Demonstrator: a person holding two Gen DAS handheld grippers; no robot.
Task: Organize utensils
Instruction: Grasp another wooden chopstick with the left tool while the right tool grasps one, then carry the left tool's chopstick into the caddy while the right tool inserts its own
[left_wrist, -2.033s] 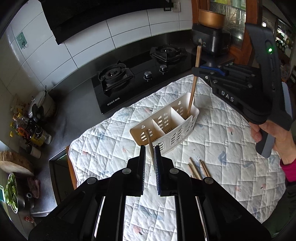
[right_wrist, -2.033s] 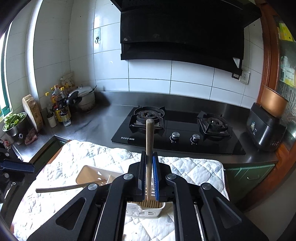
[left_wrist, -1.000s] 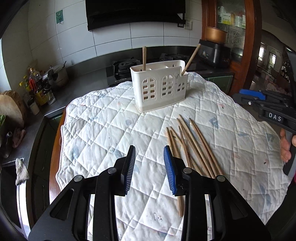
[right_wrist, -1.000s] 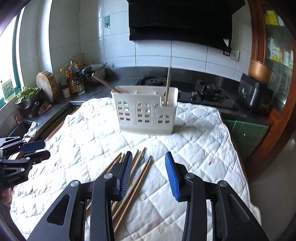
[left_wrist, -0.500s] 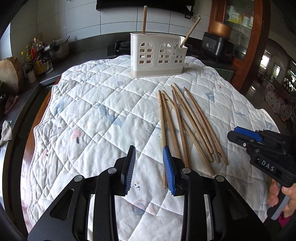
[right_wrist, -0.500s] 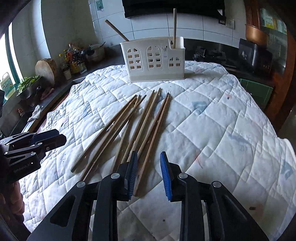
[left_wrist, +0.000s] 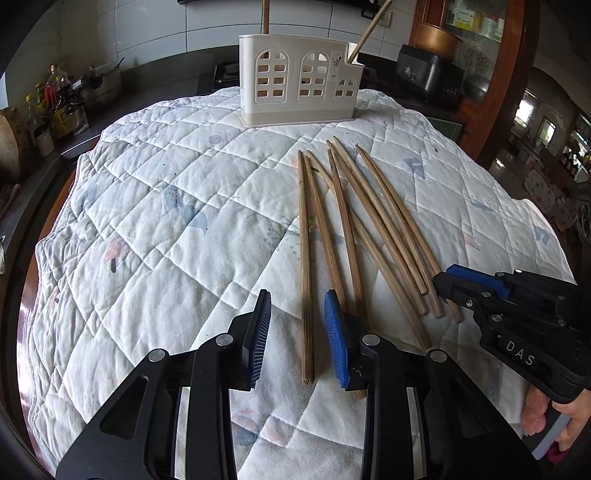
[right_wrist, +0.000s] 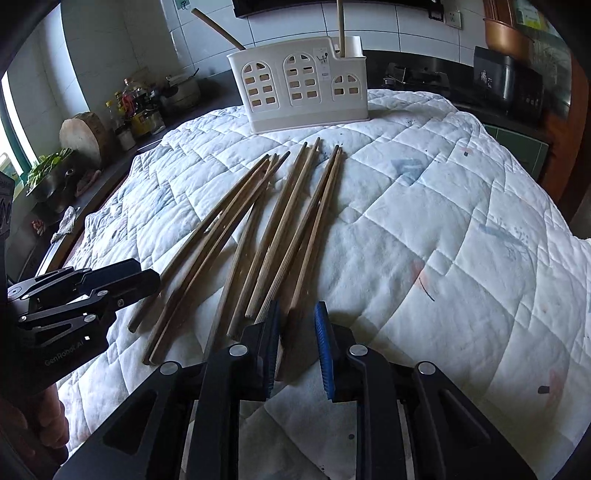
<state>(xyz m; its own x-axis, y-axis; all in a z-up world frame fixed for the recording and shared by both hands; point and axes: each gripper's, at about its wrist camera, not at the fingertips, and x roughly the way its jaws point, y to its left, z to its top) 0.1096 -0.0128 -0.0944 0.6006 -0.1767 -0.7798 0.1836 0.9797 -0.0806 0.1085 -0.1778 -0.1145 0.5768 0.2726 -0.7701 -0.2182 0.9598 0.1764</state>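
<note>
Several long wooden chopsticks (left_wrist: 351, 225) (right_wrist: 280, 221) lie fanned out on a white quilted mat (left_wrist: 155, 206) (right_wrist: 424, 221). A white utensil caddy (left_wrist: 299, 85) (right_wrist: 299, 85) stands upright at the mat's far side with two chopsticks in it, one at each end. My left gripper (left_wrist: 297, 332) is open, low over the mat, its jaws on either side of the leftmost chopstick's near end. My right gripper (right_wrist: 297, 343) is open, its jaws around the near end of the rightmost chopstick. Each gripper shows in the other's view, the right (left_wrist: 480, 291) and the left (right_wrist: 110, 284).
A dark counter surrounds the mat. Bottles and jars (right_wrist: 129, 110), a wooden block (right_wrist: 83, 134) and a bowl of greens (right_wrist: 48, 166) stand at the left. A black appliance (left_wrist: 430, 75) (right_wrist: 508, 85) sits at the back right, a gas hob behind the caddy.
Both grippers have come lower and closer to the chopsticks' near ends. The right gripper's jaws now sit around a chopstick end. The caddy and chopsticks have not moved.
</note>
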